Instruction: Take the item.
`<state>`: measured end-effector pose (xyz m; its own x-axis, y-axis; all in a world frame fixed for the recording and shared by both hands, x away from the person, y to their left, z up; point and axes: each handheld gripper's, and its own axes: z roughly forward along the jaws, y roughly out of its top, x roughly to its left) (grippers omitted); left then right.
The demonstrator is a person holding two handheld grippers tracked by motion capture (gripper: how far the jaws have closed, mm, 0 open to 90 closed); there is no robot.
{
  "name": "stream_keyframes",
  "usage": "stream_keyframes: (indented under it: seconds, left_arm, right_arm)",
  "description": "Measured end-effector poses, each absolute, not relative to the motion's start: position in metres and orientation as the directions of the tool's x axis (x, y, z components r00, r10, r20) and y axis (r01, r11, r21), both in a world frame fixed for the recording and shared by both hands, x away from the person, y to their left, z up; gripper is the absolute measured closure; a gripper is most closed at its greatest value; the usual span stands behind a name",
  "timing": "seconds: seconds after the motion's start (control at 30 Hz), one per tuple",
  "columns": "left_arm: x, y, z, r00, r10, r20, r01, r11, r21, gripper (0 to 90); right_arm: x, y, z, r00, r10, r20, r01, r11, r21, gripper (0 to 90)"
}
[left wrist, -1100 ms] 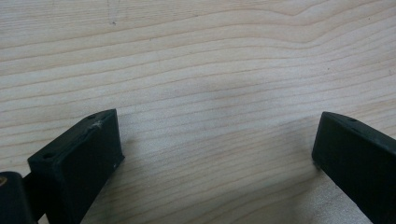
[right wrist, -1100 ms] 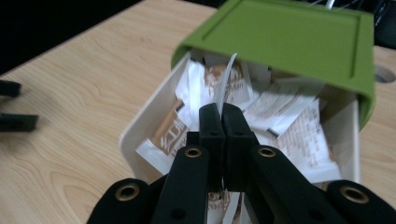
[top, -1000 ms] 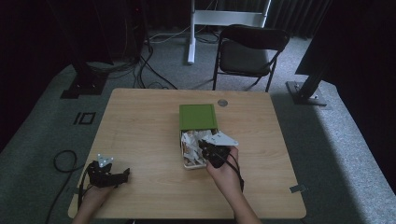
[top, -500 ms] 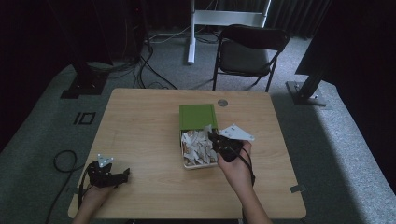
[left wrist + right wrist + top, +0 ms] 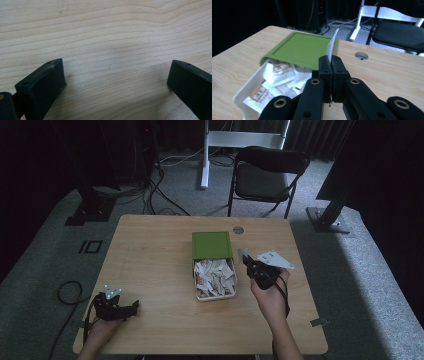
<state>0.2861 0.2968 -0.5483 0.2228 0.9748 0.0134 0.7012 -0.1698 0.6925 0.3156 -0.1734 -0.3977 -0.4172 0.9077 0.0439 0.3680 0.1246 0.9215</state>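
Right gripper (image 5: 331, 65) pinched tight on a white sachet (image 5: 331, 47) standing edge-up, just at three o'clock of the white tray (image 5: 199, 294) of sachets under its slid-back green lid (image 5: 212, 244); left gripper (image 5: 116, 77) spread wide over bare table (image 5: 105, 30) at eight o'clock.

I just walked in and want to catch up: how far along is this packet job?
Done: the green lid is slid back, leaving the box open. In hand: the right gripper is shut on one packet, held up beside the box. The left gripper is open over bare table. Left: many packets remain in the box; where this one goes is unclear.
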Motion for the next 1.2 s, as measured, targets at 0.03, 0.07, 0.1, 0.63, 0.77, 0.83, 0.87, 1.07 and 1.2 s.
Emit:
stream_keyframes:
  seconds: [0.03,0.07,0.1,0.63,0.77,0.83,0.87,1.07,1.2]
  left_arm:
    - [0.286,0.297,-0.548,0.223,0.975,0.013,0.701,-0.169,0.693,2.3]
    - [0.286,0.297,-0.548,0.223,0.975,0.014,0.701,-0.170,0.692,2.3]
    - [0.286,0.297,-0.548,0.223,0.975,0.014,0.700,-0.170,0.693,2.3]
    - [0.286,0.297,-0.548,0.224,0.974,0.015,0.701,-0.172,0.692,2.3]
    - [0.286,0.297,-0.548,0.224,0.974,0.015,0.701,-0.172,0.692,2.3]
    - [0.286,0.297,-0.548,0.224,0.974,0.015,0.701,-0.172,0.692,2.3]
    - [0.286,0.297,-0.548,0.224,0.974,0.015,0.701,-0.172,0.692,2.3]
    - [0.286,0.297,-0.548,0.224,0.974,0.015,0.701,-0.172,0.692,2.3]
    - [0.286,0.297,-0.548,0.224,0.974,0.015,0.701,-0.172,0.692,2.3]
  right_arm:
    - [0.316,-0.176,-0.398,-0.411,0.910,0.047,0.371,0.120,0.921,89.1]
    - [0.317,-0.179,-0.399,-0.405,0.913,0.046,0.372,0.119,0.921,89.1]
    - [0.318,-0.182,-0.400,-0.400,0.915,0.048,0.374,0.115,0.920,89.1]
    - [0.339,-0.222,-0.441,-0.306,0.949,0.077,0.443,0.070,0.894,89.1]
    - [0.347,-0.229,-0.458,-0.302,0.949,0.089,0.478,0.070,0.876,89.1]
    - [0.351,-0.231,-0.467,-0.294,0.951,0.099,0.495,0.062,0.867,89.1]
    - [0.353,-0.233,-0.472,-0.284,0.953,0.102,0.504,0.058,0.862,89.1]
    - [0.365,-0.240,-0.493,-0.256,0.956,0.142,0.538,0.019,0.843,89.0]
    - [0.375,-0.242,-0.504,-0.241,0.957,0.162,0.563,0.002,0.826,89.0]
